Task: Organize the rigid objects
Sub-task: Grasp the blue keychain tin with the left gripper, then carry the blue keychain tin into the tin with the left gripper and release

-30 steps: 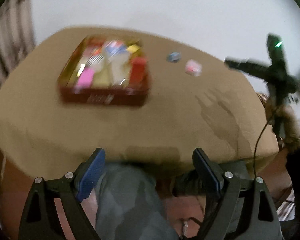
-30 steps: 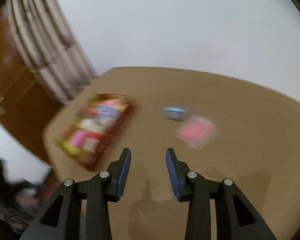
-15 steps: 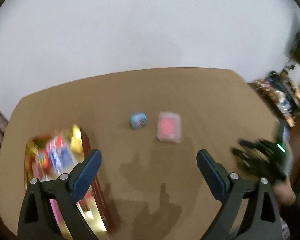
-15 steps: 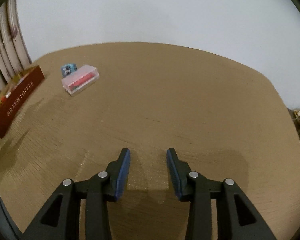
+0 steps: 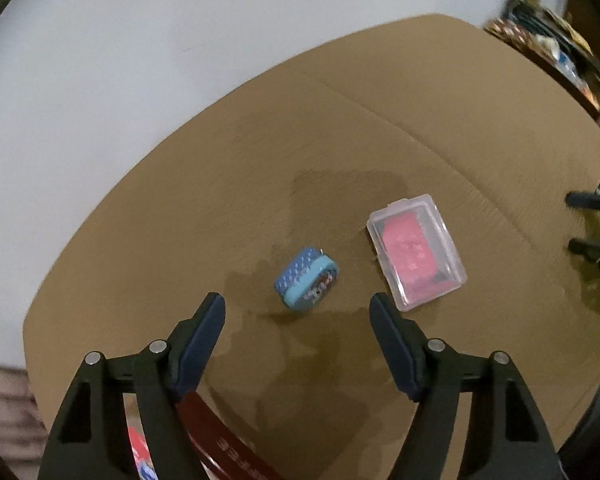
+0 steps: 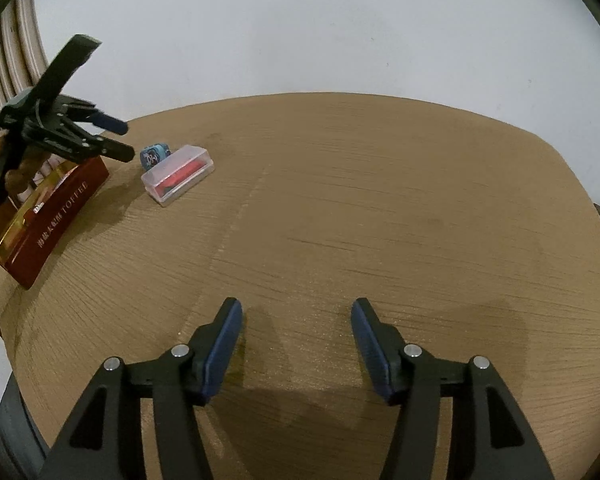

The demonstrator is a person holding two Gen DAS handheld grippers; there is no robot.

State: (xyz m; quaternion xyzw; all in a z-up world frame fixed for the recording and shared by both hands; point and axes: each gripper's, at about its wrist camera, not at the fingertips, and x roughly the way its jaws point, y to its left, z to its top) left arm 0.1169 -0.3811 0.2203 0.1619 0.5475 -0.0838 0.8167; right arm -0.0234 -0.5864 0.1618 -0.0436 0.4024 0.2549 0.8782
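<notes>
A small blue patterned roll (image 5: 306,278) lies on the tan table (image 5: 380,140), beside a clear plastic case (image 5: 416,252) with a pink insert. My left gripper (image 5: 298,300) hovers above the roll and points steeply down. Its jaws are closing with the roll just ahead of the tips, and the pads are not touching it. The right wrist view shows that gripper (image 6: 124,140) over the red box (image 6: 52,208), near the roll (image 6: 155,155) and the case (image 6: 178,178). My right gripper (image 6: 296,308) sits low over bare table. Its jaws are opening with nothing between them.
The red and gold box holds several colourful items, and its rim (image 5: 220,440) shows under my left gripper. The right gripper (image 5: 573,222) appears at the right edge of the left wrist view. A white wall stands behind the table, with a curtain (image 6: 8,60) at the left.
The left gripper swung from the red box across to above the blue roll, and its jaws narrowed. The right gripper sank toward the table, then held still while its jaws widened.
</notes>
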